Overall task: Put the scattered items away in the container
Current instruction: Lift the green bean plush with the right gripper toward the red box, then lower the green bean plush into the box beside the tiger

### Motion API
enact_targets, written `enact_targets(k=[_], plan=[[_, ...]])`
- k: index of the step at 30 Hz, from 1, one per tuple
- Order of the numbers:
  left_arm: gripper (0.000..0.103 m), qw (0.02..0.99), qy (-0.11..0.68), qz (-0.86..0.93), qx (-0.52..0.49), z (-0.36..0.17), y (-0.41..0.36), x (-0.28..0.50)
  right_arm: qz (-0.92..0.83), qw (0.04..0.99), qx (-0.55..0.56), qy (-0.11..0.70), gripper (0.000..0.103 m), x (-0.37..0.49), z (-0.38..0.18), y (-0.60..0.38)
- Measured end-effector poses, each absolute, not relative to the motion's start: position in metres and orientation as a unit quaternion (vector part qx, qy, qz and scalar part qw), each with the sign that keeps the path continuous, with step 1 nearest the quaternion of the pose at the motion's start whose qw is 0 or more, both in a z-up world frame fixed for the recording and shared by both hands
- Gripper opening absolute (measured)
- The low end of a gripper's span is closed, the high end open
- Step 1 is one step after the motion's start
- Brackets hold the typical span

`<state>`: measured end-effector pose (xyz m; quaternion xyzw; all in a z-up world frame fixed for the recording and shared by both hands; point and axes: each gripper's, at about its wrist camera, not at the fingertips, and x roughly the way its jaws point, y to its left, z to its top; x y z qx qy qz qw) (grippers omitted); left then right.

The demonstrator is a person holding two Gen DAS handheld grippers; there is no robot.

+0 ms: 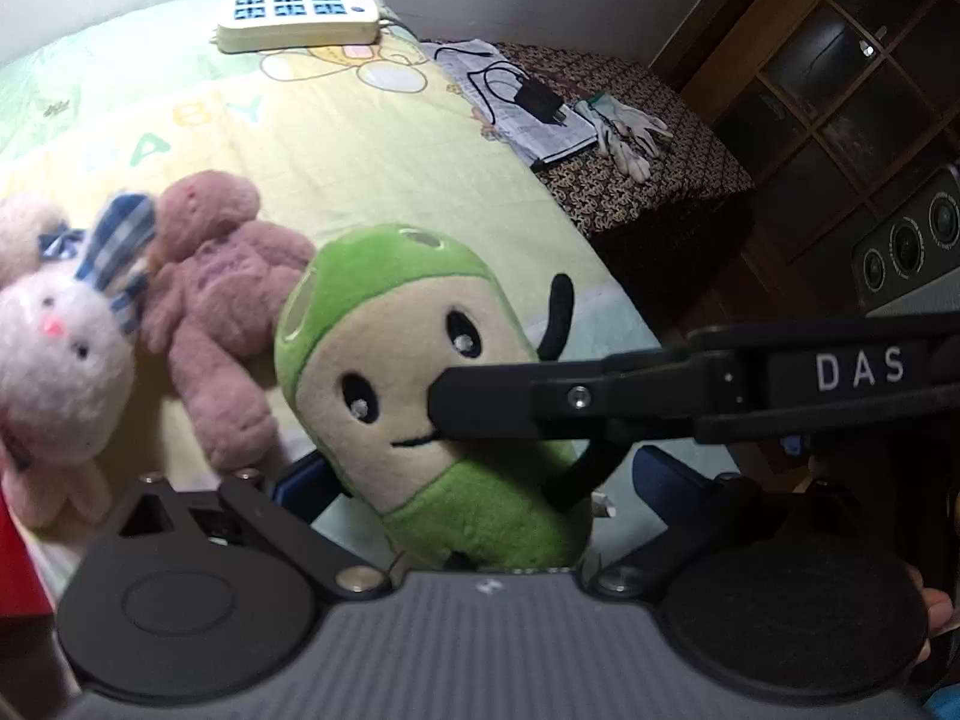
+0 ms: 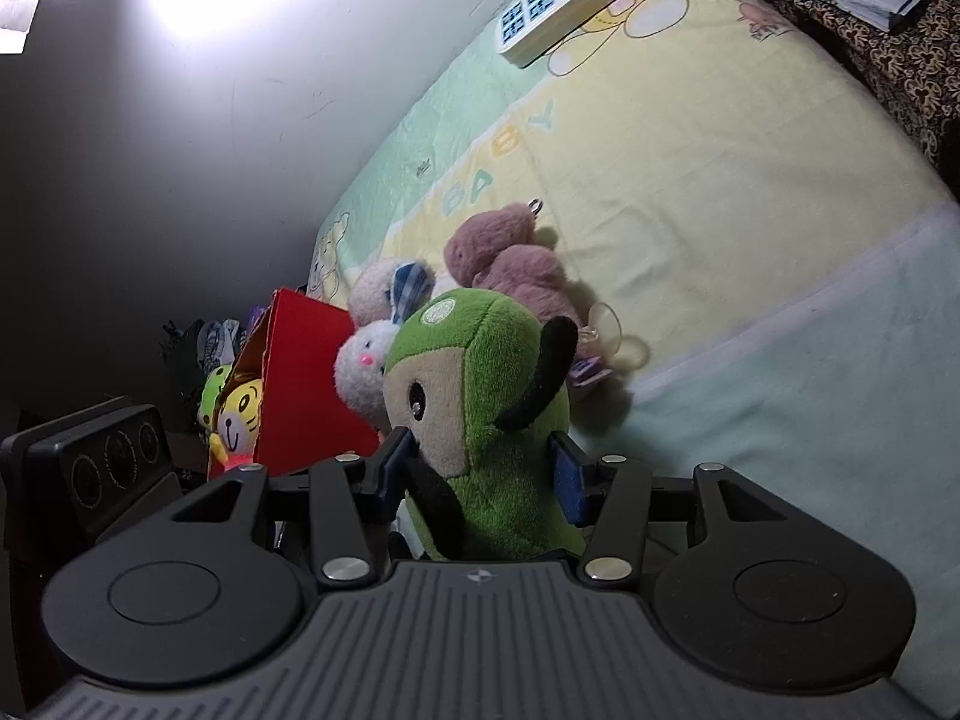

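1. In the left wrist view, at the far left edge, only a red sliver of the container (image 1: pixel 15 558) shows. The right wrist view shows it as an open red box (image 2: pixel 312 384) at the bed's left end, with a yellow tiger toy (image 2: pixel 240 414) and a green toy (image 2: pixel 213 390) already inside.
2. Next comes a white rabbit plush (image 1: pixel 57 372) with a blue checked bow, lying on the pastel bedsheet (image 1: pixel 372 156) and touching a pink teddy (image 1: pixel 222 312). In the right wrist view the rabbit lies just beside the red box wall.
3. In the middle, the green plush (image 1: pixel 432 396) with a cream face is lifted off the sheet. The left gripper (image 1: pixel 480 480) has its blue pads at either side of the toy's lower body; whether they press on it I cannot tell.
4. The right gripper (image 2: pixel 480 468) is clamped on the same green plush, its blue pads pressing into the face side and the back. The left view shows one of its black fingers (image 1: pixel 498 402) crossing the toy's mouth.
5. Only the left view shows, at the right, a dark patterned cloth bearing papers, a black charger (image 1: pixel 540 102) and white gloves (image 1: pixel 630 132).
6. Both views show a white power strip (image 1: pixel 300 18) at the far end of the sheet.
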<state>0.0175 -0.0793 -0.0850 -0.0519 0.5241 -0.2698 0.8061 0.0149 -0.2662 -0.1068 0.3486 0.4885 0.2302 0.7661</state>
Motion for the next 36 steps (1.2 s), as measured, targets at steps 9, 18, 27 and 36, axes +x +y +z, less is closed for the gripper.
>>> enact_targets(k=[9,18,27,36], plan=[[0.102,0.828,0.5,-0.243,-0.079,-0.056,0.004,-0.019,0.272,0.766,0.323,0.484,0.052,-0.004,-0.081,-0.185],[0.102,0.863,0.447,-0.22,-0.089,-0.021,0.087,-0.051,0.32,0.773,0.31,0.452,0.052,-0.017,-0.046,-0.112],[0.102,0.895,0.392,-0.2,-0.072,0.014,0.151,-0.066,0.36,0.78,0.315,0.403,0.051,-0.015,-0.021,-0.052],[0.102,0.913,0.364,-0.178,-0.051,0.024,0.205,-0.038,0.359,0.785,0.348,0.366,0.051,0.015,-0.02,0.002]])
